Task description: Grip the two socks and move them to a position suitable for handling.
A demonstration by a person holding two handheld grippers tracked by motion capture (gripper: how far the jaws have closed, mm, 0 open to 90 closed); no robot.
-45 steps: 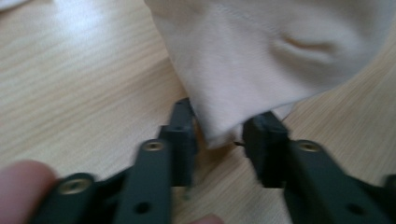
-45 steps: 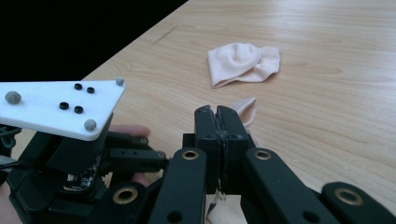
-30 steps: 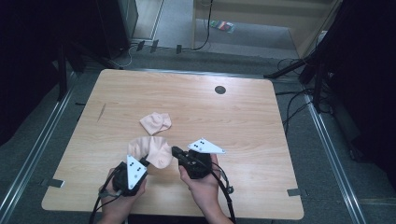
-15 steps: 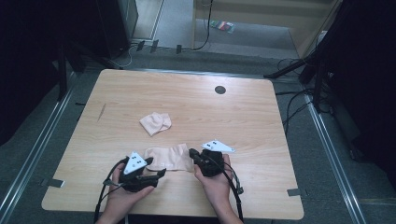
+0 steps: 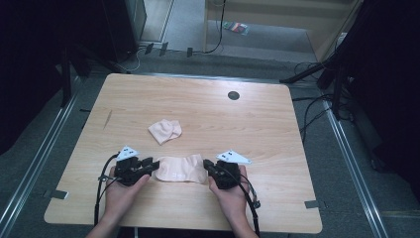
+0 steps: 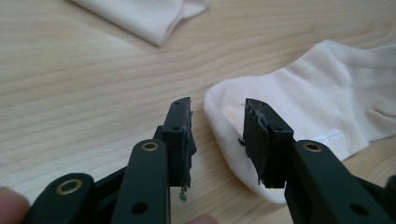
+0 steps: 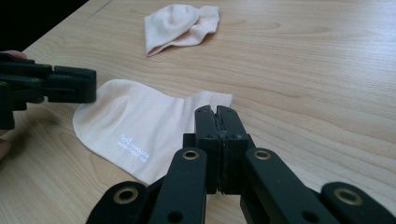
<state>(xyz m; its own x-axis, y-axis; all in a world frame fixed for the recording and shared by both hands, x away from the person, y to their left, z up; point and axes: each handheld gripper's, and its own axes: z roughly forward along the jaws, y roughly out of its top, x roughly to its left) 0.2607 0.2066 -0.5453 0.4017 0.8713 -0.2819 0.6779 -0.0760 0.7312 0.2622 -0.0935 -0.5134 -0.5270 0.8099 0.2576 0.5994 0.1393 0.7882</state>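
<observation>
A flat pale peach cotton sock (image 5: 181, 169) lies on the light wooden surface (image 5: 277, 129) between the tongs. The left tongs (image 6: 217, 135) gape open at its toe; the right tongs (image 7: 221, 128) are closed, nothing visibly pinched, at its cuff.

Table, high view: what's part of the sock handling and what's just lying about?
In play: flat sock, left gripper open at its toe end, right gripper shut at its cuff end, crumpled sock.
Lying about: floor cables, dark table grommet.
</observation>
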